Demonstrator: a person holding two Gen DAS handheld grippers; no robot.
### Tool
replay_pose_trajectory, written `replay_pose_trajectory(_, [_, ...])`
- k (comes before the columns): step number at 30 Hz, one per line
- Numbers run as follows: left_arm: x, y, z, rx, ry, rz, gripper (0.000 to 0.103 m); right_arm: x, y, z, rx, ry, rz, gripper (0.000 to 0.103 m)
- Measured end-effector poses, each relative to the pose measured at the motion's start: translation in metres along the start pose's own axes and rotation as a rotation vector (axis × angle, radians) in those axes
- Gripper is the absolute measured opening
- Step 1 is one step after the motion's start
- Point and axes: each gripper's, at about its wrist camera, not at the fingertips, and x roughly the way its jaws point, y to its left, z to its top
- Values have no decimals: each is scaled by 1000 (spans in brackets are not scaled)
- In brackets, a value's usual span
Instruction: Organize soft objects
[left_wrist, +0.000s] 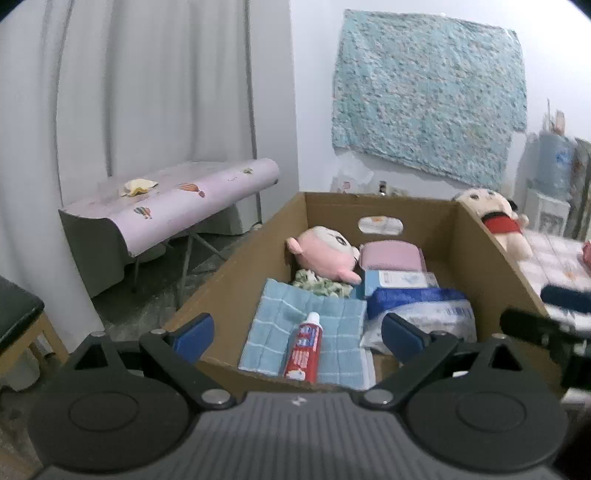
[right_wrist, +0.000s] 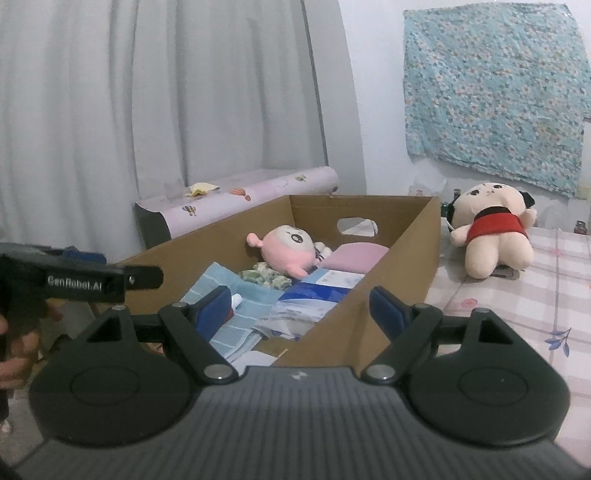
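Cardboard box (left_wrist: 236, 266) sits at the tabletop (right_wrist: 535, 295) edge, open top. Inside: pink plush (left_wrist: 325, 254) at the far end, pink pad (left_wrist: 391, 256) beside it, blue towel (left_wrist: 295, 317) flat along the near left, toothpaste tube (left_wrist: 304, 347) lying on the towel. A crumpled green-patterned cloth (left_wrist: 321, 286) is wedged between plush and towel. Packets (left_wrist: 417, 306) in blue and white wrap fill the right side.

Second plush, the red-shirt doll (right_wrist: 491, 232), lies on the tabletop just outside the box's right wall. Judgement: it is the soft item left to pack.

Left gripper (left_wrist: 297, 332) hovers over the near box wall, fingers spread wide, nothing between the pads; the tube lies below the gap, not touched. Right gripper (right_wrist: 299, 306) straddles the near right corner of the box, fingers apart, empty. Judgement: both are held high and open to stay clear of the wall while choosing the next pick.

Flat items are laid low and the plush on top at the back, probably so the bulky pieces do not crush the packets.

Unclear:
- Pink plush's body is hidden behind the cloth and pad.
- Packet labels are unreadable.
- Near floor of the box is cut off by the gripper bodies.
- Right gripper shows only as a blurred dark shape at the left view's right edge.
- A hand at the right view's left edge is blurred.
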Motion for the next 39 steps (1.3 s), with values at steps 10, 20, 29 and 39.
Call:
replay_pose_trajectory(10, [-7, -21, 0, 21, -37, -19, 98, -3, -5, -1, 17, -8, 21, 85])
replay_pose_trajectory(20, [-14, -20, 5, 105, -30, 18, 98, 0, -10, 1, 49, -7, 37, 85])
replay_pose_trajectory(29, [-18, -6, 1, 49, -29, 24, 98, -7, -10, 1, 71, -15, 53, 85])
replay_pose_trajectory(39, [-8, -4, 0, 2, -21, 59, 98, -4, -4, 0, 26, -5, 48, 85])
